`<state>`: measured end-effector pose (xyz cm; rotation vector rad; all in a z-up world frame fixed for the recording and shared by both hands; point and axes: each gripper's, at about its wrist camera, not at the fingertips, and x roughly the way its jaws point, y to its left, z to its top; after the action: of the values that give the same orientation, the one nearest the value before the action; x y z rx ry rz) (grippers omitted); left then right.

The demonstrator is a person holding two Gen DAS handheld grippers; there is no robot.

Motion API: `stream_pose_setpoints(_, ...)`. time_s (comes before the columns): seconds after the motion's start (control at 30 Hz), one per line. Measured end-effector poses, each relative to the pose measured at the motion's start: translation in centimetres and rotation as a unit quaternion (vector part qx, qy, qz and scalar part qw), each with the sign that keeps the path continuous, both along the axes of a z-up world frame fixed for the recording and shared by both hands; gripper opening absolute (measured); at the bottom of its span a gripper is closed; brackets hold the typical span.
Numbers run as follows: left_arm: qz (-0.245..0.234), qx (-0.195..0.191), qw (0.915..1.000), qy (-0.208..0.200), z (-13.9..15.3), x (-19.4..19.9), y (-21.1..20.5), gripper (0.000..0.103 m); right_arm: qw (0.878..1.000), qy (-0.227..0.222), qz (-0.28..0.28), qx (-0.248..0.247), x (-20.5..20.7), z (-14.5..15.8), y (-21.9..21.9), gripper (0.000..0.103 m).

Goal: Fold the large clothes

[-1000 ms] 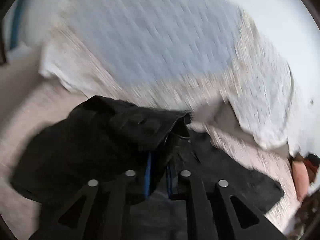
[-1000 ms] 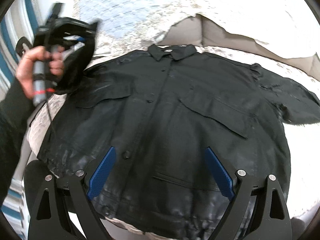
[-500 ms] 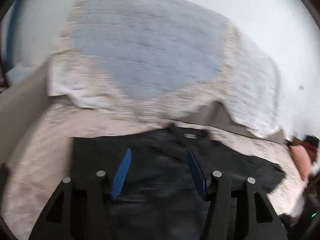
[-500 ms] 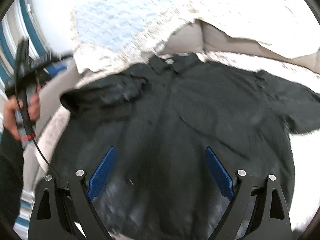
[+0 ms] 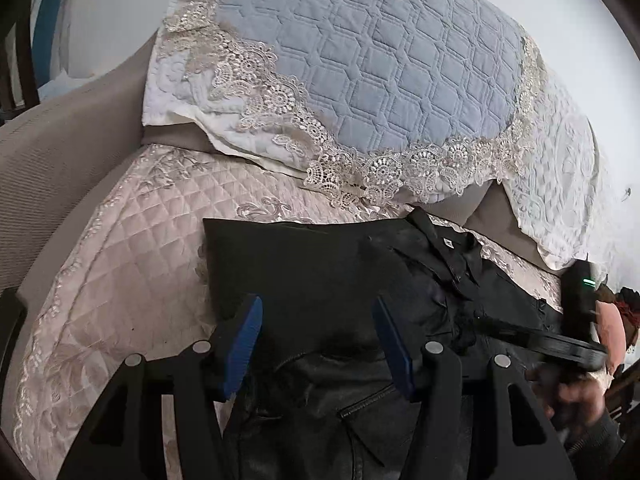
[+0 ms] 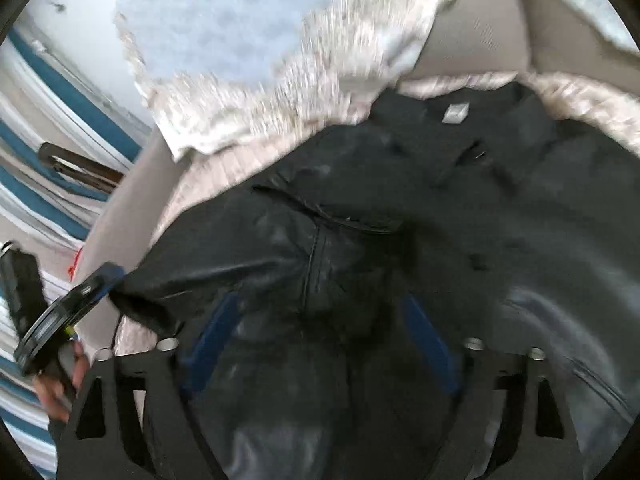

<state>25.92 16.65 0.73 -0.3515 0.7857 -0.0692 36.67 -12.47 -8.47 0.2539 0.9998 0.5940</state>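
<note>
Left tongs [image 5: 318, 344] stand released above the black shirt [image 5: 328, 264] on the sofa [image 5: 132, 256]; right tongs [image 6: 320, 340], nothing gripped, have just been narrowing over the folded-in sleeve [image 6: 224, 264] (blurred). A snagged sleeve layer could drag the fold apart.

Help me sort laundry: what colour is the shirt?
Black shirt, clearest in the left wrist view.
</note>
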Motion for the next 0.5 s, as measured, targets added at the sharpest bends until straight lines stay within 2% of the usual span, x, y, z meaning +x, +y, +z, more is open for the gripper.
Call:
stream_pose_setpoints(0.03, 0.000, -0.001, 1.0000, 0.001, -0.2, 0.2, 0.1, 0.059, 1.000, 0.017, 0.007, -0.019, 1.0, -1.3, 1.3, 0.052)
stream_pose_setpoints(0.07, -0.002, -0.004, 1.0000, 0.001, -0.3, 0.4, 0.2, 0.058, 0.999, 0.023, 0.011, -0.035, 1.5, -1.8, 1.9, 0.027)
stream_pose_setpoints(0.13, -0.008, -0.009, 0.9999, 0.000, -0.3, 0.6, 0.4, 0.058, 0.998, 0.023, 0.011, -0.051, 1.9, -2.2, 2.4, 0.018)
stream_pose_setpoints(0.2, -0.023, -0.007, 0.9997, -0.004, -0.4, 0.7, 0.2, 0.058, 0.999, -0.001, 0.011, -0.034, 1.4, -0.8, 1.6, 0.008)
stream_pose_setpoints(0.27, -0.048, -0.007, 0.9988, 0.006, -1.2, 1.0, -0.4, 0.055, 0.999, -0.037, 0.004, -0.023, 1.0, 1.3, 0.0, 0.005)
stream_pose_setpoints(0.33, -0.073, 0.002, 0.9965, 0.040, -2.9, 1.7, -1.2, 0.052, 0.998, -0.056, -0.011, -0.014, 0.9, 2.6, -2.1, 0.002)
stream_pose_setpoints(0.43, -0.081, 0.016, 0.9927, 0.088, -5.7, 2.3, -1.6, 0.047, 0.998, -0.047, -0.035, -0.034, 1.4, 1.8, -4.8, 0.002)
stream_pose_setpoints(0.5, -0.073, 0.013, 0.9926, 0.096, -6.4, 1.9, -0.9, 0.046, 0.997, -0.013, -0.056, -0.054, 2.1, 0.0, -6.6, 0.002)
